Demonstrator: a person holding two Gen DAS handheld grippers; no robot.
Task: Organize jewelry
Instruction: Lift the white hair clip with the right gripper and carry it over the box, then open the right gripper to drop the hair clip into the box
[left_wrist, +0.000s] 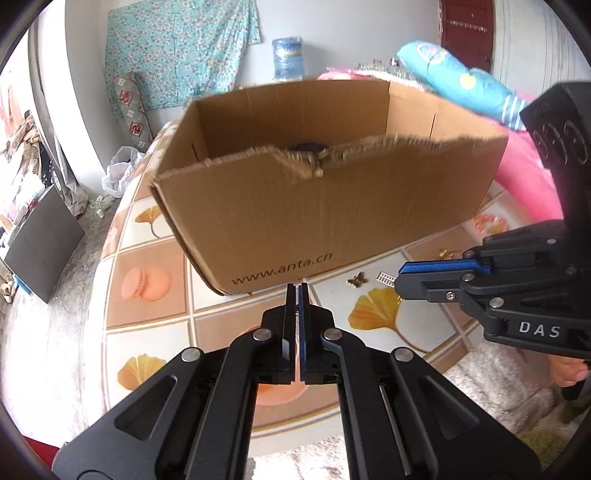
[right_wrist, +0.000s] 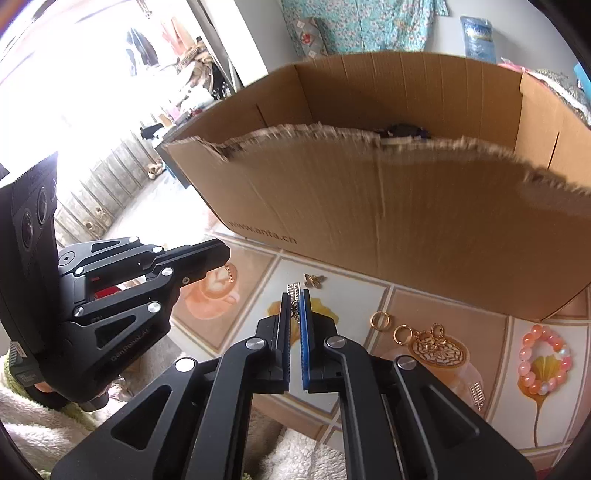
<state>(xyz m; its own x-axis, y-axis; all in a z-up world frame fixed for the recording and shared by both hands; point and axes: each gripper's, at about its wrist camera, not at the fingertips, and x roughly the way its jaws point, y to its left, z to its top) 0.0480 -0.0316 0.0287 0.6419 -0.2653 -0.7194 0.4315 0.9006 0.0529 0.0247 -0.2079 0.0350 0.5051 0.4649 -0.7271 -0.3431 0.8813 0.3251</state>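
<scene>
In the left wrist view my left gripper (left_wrist: 296, 286) is shut in front of the cardboard box (left_wrist: 280, 221). The right wrist view shows a small gold piece (right_wrist: 229, 273) hanging from its tip (right_wrist: 226, 260). My right gripper (right_wrist: 294, 295) is shut on a silver rhinestone strip (right_wrist: 294, 288) that sticks out past its fingertips. The same strip (left_wrist: 386, 277) shows at that gripper's tip (left_wrist: 398, 282) in the left wrist view. On the patterned tablecloth lie a gold butterfly (right_wrist: 314, 280), two gold rings (right_wrist: 379, 319), a gold chain cluster (right_wrist: 432, 338), a pink bead bracelet (right_wrist: 543, 360) and another silver strip (right_wrist: 476, 395).
The open box (right_wrist: 406, 229) has a torn front rim and a dark object (right_wrist: 404, 131) inside. A pink blanket (left_wrist: 528, 181) and a blue pillow (left_wrist: 461, 79) lie behind it. White fleece (left_wrist: 491, 376) covers the near table edge (left_wrist: 99, 258); the floor drops off to the left.
</scene>
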